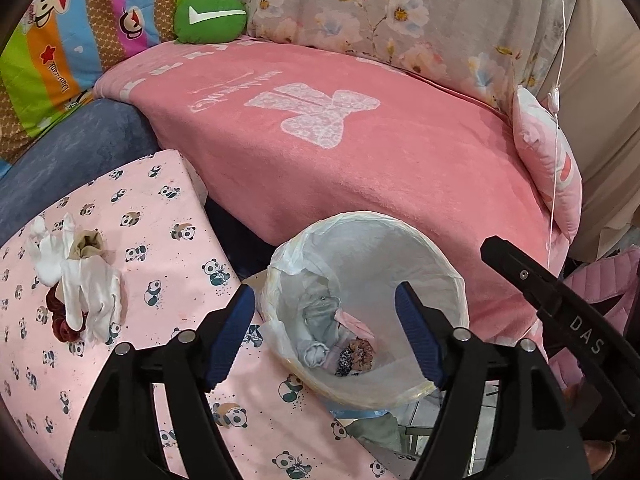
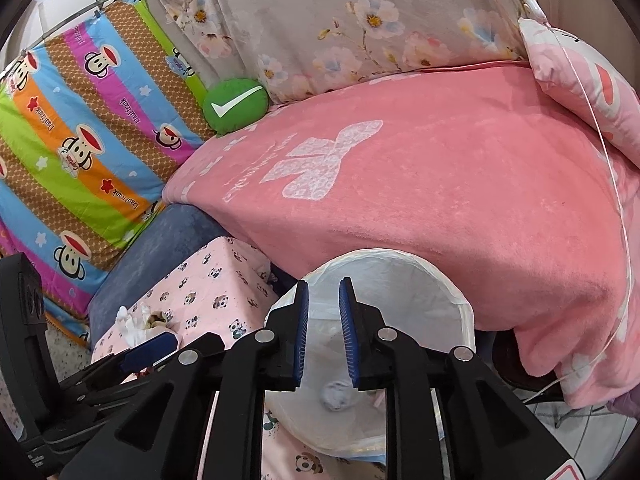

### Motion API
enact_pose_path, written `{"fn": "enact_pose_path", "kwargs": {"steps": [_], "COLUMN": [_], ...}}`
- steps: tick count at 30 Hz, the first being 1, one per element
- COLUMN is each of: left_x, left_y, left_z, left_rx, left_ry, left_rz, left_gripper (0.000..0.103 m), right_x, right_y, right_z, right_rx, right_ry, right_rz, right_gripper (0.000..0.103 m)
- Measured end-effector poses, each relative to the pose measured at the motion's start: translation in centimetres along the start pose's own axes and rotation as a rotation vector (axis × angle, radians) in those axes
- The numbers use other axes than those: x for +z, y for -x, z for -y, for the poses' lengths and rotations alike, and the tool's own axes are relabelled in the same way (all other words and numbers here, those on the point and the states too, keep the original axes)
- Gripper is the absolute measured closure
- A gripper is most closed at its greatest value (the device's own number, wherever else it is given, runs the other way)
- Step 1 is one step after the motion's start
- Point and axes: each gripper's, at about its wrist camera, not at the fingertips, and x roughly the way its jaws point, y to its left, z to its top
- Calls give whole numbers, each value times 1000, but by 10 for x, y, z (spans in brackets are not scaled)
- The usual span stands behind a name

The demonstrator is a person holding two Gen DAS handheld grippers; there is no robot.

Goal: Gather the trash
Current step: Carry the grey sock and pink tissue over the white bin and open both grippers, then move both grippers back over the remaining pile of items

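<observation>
The right gripper (image 2: 324, 316) hung over the white-lined bin (image 2: 440, 280), its jaws slightly apart with nothing between them. A small pale wad (image 2: 335, 396) lay inside.

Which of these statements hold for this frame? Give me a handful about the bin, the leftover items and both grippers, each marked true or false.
1. The trash bin is lined with a white bag and already has items at its bottom. True.
2. The left gripper is clamped on a white glove. False: its jaws stand open over the bin with nothing between them.
3. White gloves lie on the panda-print cover. True.
4. The right gripper holds a crumpled ball. False: its jaws are slightly apart and empty; a small pale ball sits below, in the bin.
5. The green cushion with a white check mark is inside the bin. False: it sits at the far edge of the pink blanket.
</observation>
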Motion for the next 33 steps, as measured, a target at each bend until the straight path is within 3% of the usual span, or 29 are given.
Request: {"fn": "enact_pose_path", "kwargs": {"steps": [13,33], "left_x": [-8,-30], "left_y": [14,43], "left_z": [-39,-119], "left_rx": [36,108], "left_ry": [92,215], "left_rz": [10,37], "left_gripper": [34,34], "right_x": [-9,-43], "right_y": [-5,-21], "right_z": [-30,-117], "right_rx": [13,80], "right_ry": [70,199], "right_rz": [-14,-81], "right_gripper": [77,70]}}
